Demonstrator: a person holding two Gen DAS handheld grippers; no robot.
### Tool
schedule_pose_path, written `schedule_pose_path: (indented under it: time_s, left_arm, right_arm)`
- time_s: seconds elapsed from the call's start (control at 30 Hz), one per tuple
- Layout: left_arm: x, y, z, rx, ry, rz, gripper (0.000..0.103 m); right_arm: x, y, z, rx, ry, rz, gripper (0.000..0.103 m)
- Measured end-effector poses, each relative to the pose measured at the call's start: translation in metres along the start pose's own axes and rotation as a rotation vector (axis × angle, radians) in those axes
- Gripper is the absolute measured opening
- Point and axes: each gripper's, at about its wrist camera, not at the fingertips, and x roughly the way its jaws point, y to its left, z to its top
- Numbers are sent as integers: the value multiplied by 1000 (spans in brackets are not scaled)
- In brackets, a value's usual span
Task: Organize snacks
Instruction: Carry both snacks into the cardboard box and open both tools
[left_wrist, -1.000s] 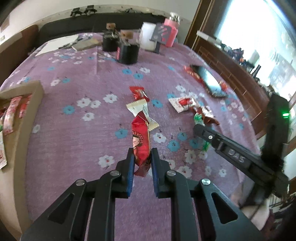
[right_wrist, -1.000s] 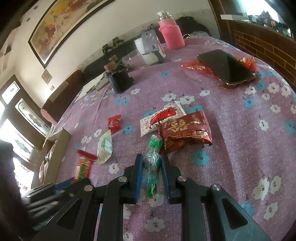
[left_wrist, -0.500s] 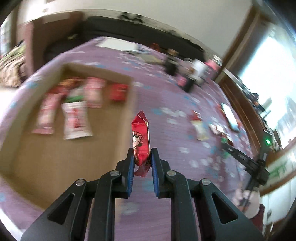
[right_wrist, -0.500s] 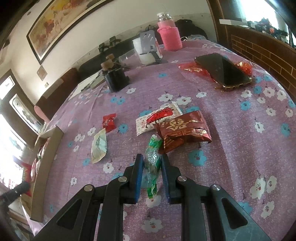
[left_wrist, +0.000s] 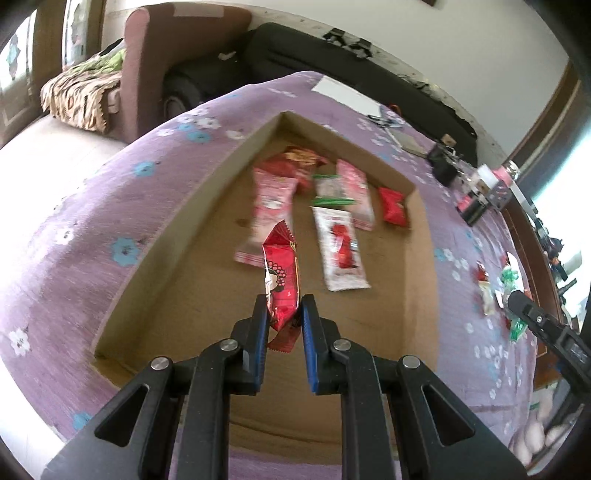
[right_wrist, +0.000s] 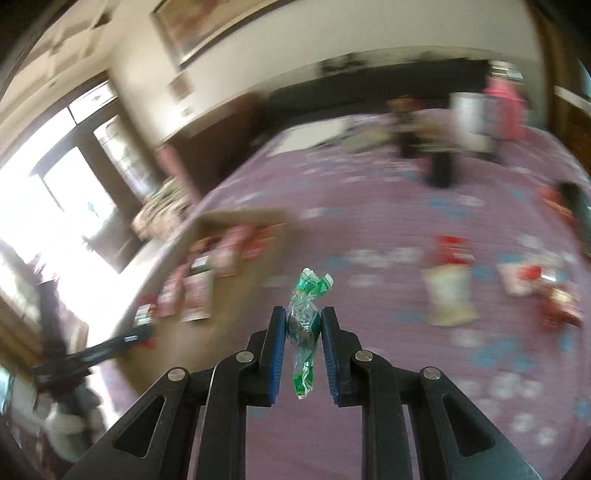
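Note:
My left gripper (left_wrist: 282, 306) is shut on a red snack packet with a cartoon face (left_wrist: 280, 273), held upright over the shallow cardboard box (left_wrist: 177, 221). Several pink, white and red snack packets (left_wrist: 341, 247) lie inside the box. My right gripper (right_wrist: 303, 317) is shut on a green twisted candy wrapper (right_wrist: 304, 310), lifted above the purple flowered tablecloth (right_wrist: 369, 206). In the blurred right wrist view the cardboard box (right_wrist: 236, 216) lies to the left and the left gripper (right_wrist: 110, 345) reaches in beside it. The right gripper (left_wrist: 546, 328) shows at the right edge of the left wrist view.
Loose snacks (right_wrist: 448, 299) lie on the cloth right of the box. Black containers (left_wrist: 441, 166), a white cup and a pink bottle (right_wrist: 502, 107) stand at the table's far side. A brown armchair (left_wrist: 155, 48) and a black sofa sit beyond the table.
My left gripper carried the red packet from the middle of the table to above the box. My right gripper lifted the green candy off the cloth and swung left toward the box.

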Motion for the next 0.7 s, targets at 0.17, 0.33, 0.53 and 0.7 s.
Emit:
schedule_pose_path:
  time_s: [0.17, 0.33, 0.53, 0.7]
  left_arm:
    - [6, 18, 6, -22, 25, -4, 15]
    - [6, 27, 10, -20, 28, 13, 15]
    - [-6, 33, 13, -17, 3, 8, 24]
    - [-23, 40, 13, -44, -32, -22, 24]
  right_arm:
    - [53, 64, 3, -55, 126, 117, 19]
    - [106, 110, -10, -108, 221, 128, 19]
    - [141, 127, -17, -131, 270, 97, 19]
    - [145, 134, -18, -140, 258, 106, 23]
